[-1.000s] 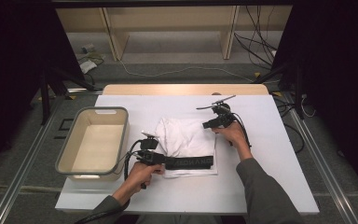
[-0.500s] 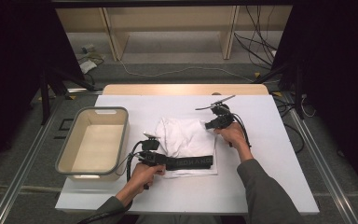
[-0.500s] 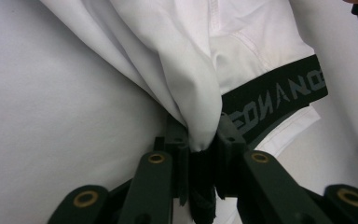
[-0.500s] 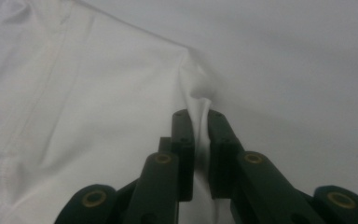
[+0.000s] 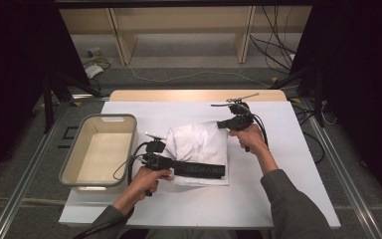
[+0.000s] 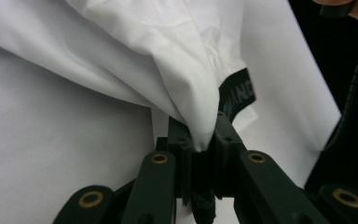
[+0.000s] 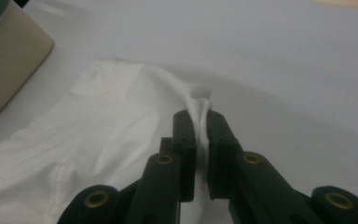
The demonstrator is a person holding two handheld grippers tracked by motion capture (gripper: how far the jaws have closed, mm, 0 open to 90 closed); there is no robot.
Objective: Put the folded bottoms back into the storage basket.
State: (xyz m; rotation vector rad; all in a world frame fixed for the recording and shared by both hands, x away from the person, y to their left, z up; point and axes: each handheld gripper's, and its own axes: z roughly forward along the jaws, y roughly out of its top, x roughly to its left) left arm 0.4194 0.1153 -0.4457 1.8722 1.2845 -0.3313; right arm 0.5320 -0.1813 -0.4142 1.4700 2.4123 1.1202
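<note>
Table: a white rectangular tabletop (image 5: 278,199) with a pale wooden strip along its far edge, standing on grey floor. Dark curtains hang at 9 and 3 o'clock of the high view. At 12 o'clock there is a light wooden frame with loose cables (image 5: 273,55) on the floor beneath it.

A grey-rimmed beige plastic tub (image 5: 99,152) sits at 9 o'clock on the table, just beside your left hand.

The white cloth garment with a black lettered waistband (image 5: 201,147) lies at the table's centre. Its waistband runs along the near edge and points toward 3 o'clock.

Your left gripper (image 6: 204,135) is at the garment's 8 o'clock corner. Its jaws are pressed together on a bunched fold of the white fabric. Your right gripper (image 7: 203,119) is at the 2 o'clock corner, with its jaws just closed and pinching a thin ridge of cloth, a small tuft poking out past the tips.

From the high view you see both grips at opposite corners and the cloth lifted into a soft hump between them, but you cannot read the jaws from there. The left gripper view shows the fabric draping down from above into the pinch, with the waistband lettering behind it. The right gripper view shows the garment's seam, the flat cloth on the table and a corner of the tub at 10 o'clock.
</note>
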